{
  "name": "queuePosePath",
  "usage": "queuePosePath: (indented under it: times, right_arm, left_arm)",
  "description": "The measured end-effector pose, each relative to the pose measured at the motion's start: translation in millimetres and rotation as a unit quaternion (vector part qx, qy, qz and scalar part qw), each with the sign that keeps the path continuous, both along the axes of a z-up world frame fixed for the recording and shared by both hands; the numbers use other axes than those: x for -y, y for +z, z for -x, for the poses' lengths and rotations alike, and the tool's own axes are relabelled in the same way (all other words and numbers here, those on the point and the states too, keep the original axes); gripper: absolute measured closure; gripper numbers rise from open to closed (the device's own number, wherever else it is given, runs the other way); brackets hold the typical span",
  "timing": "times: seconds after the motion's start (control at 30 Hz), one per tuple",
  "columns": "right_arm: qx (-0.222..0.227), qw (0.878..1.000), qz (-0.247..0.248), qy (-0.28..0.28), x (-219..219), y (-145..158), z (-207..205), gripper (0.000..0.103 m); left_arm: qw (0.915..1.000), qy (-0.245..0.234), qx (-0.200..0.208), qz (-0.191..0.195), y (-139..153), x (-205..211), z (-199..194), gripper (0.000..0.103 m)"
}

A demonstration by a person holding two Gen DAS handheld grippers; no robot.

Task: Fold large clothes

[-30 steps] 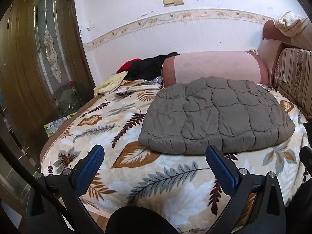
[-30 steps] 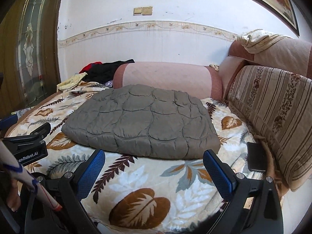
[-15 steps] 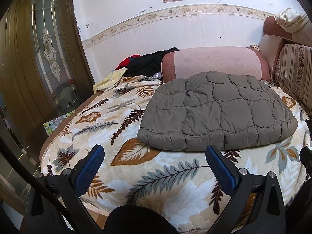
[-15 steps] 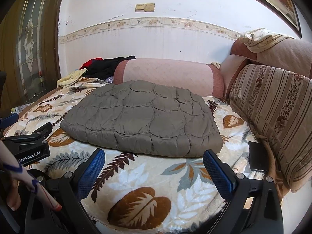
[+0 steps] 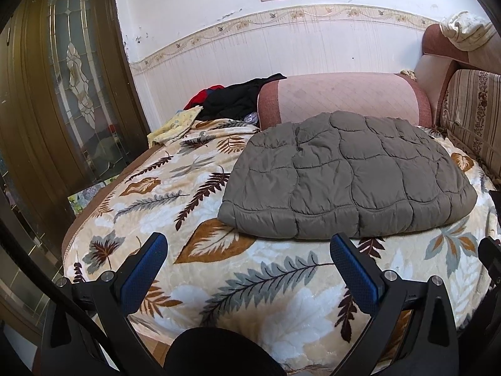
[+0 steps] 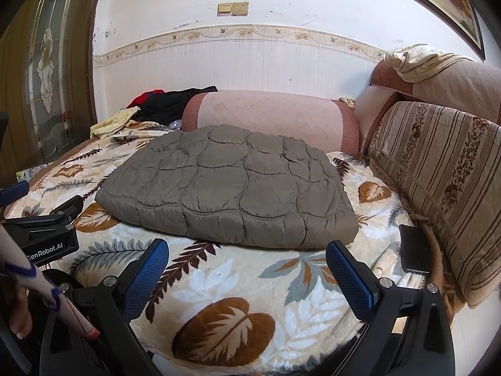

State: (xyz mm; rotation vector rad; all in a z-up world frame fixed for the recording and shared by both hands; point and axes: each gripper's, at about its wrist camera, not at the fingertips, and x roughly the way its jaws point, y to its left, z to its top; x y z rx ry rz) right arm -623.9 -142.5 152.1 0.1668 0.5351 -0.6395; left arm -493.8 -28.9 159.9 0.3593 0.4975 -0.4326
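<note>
A grey-brown quilted jacket (image 5: 347, 178) (image 6: 231, 185) lies folded into a flat, padded rectangle in the middle of the leaf-patterned blanket (image 5: 219, 282) (image 6: 219, 288). My left gripper (image 5: 247, 253) hangs open over the blanket's near edge, short of the jacket's front hem, with nothing between its blue pads. Open too and holding nothing, my right gripper (image 6: 247, 257) hovers just in front of the hem. The left tool's black body (image 6: 47, 225) shows at the left of the right wrist view.
A pink bolster (image 5: 341, 97) lies behind the jacket, with a heap of black, red and yellow clothes (image 5: 231, 100) to its left. A striped sofa back (image 6: 438, 169) runs along the right, a dark flat object (image 6: 413, 247) beside it. A wooden glass-panelled door (image 5: 72, 94) stands left.
Both views have tilted down a little, so the jacket and the bolster sit lower in frame; both grippers stay open.
</note>
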Motion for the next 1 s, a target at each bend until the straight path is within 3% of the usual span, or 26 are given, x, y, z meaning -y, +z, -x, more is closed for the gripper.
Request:
queuePosePath:
  times: [1.0]
  right_arm:
    - [-0.008, 1.000, -0.009, -0.004, 3.8, -6.8, -0.3, 0.001]
  left_arm:
    - [1.0000, 0.001, -0.002, -0.003, -3.1, -2.1, 0.6, 0.000]
